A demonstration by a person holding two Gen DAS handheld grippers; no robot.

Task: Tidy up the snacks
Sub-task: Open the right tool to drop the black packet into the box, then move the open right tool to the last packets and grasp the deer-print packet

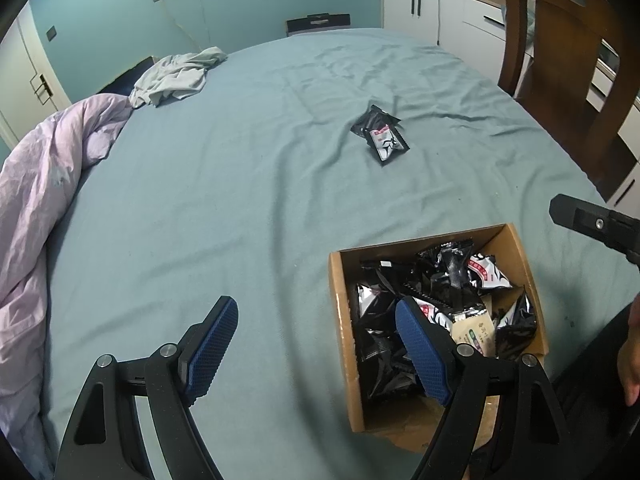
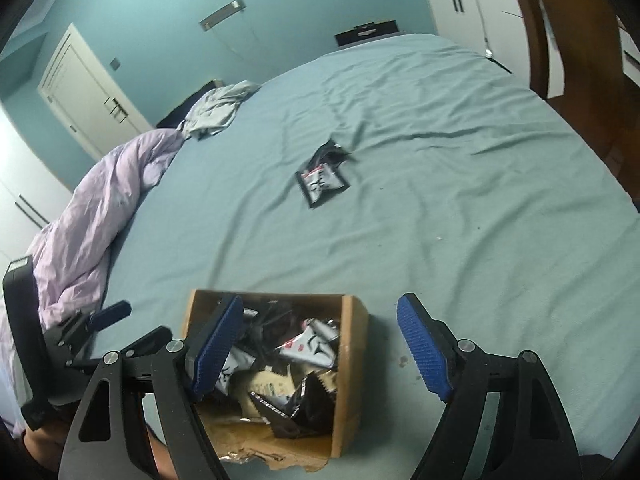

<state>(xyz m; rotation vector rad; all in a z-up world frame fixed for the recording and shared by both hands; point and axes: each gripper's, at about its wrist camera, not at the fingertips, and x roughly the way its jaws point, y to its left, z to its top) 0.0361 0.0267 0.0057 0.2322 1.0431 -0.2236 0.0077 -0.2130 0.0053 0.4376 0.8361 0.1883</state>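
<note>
An open cardboard box (image 1: pixel 340 320) sits on the teal bed sheet near me, holding several black and white snack packets (image 1: pixel 440 284). It also shows in the right wrist view (image 2: pixel 356 344). One or two black snack packets (image 1: pixel 382 136) lie loose farther out on the sheet, also in the right wrist view (image 2: pixel 322 180). My left gripper (image 1: pixel 316 348) is open and empty, its right finger over the box's left side. My right gripper (image 2: pixel 320 344) is open and empty above the box's right edge. The left gripper's body shows at the left of the right wrist view.
A lilac duvet (image 1: pixel 44 208) is bunched along the bed's left side, with a grey garment (image 1: pixel 176 76) beyond it. A wooden chair (image 1: pixel 560 64) stands off the bed's right edge. White cabinets (image 1: pixel 432 12) line the far wall.
</note>
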